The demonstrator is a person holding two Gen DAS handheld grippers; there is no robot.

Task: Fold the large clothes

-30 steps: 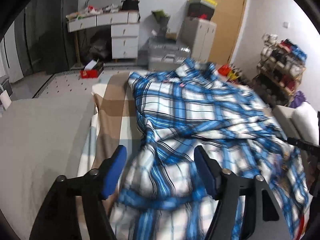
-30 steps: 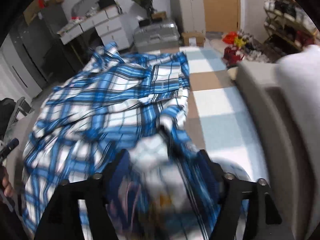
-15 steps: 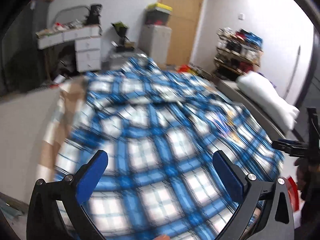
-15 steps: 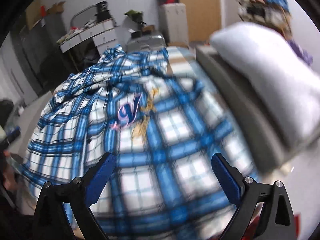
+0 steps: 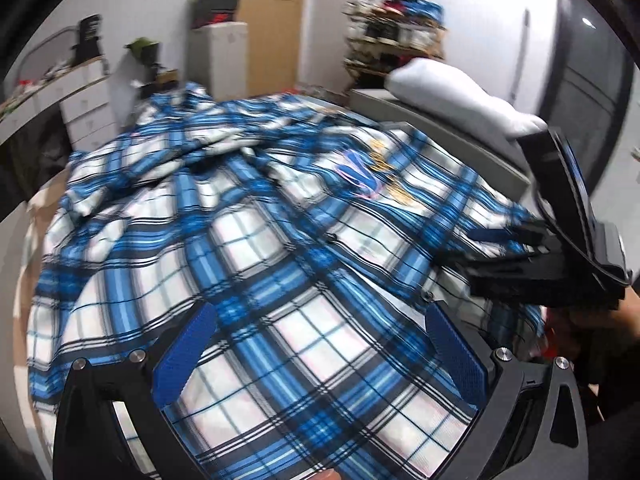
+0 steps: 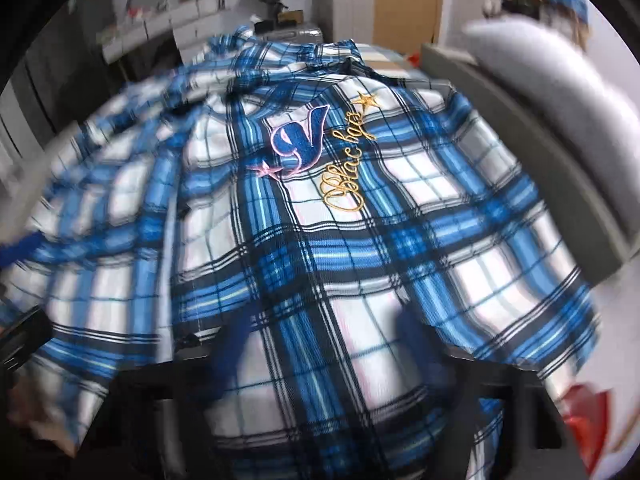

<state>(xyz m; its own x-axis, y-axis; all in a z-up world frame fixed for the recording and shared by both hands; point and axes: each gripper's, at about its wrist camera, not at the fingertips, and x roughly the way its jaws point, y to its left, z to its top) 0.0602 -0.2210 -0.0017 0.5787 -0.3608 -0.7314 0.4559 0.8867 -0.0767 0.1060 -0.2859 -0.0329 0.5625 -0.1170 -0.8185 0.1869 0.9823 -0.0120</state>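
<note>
Blue plaid shirt [image 5: 256,248] spread ahead; left hand-held gripper [image 5: 320,354] open above hem, right hand-held gripper [image 6: 320,344] state unclear, blurred. Spreading step; next needs hem grasp.

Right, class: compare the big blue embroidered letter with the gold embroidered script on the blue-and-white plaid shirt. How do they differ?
The big blue embroidered letter is filled blue with a pink outline; the gold embroidered script is thin gold line work. The letter is one bold character; the script runs to several cursive letters. Both are stitched side by side on the blue-and-white plaid shirt.
</note>
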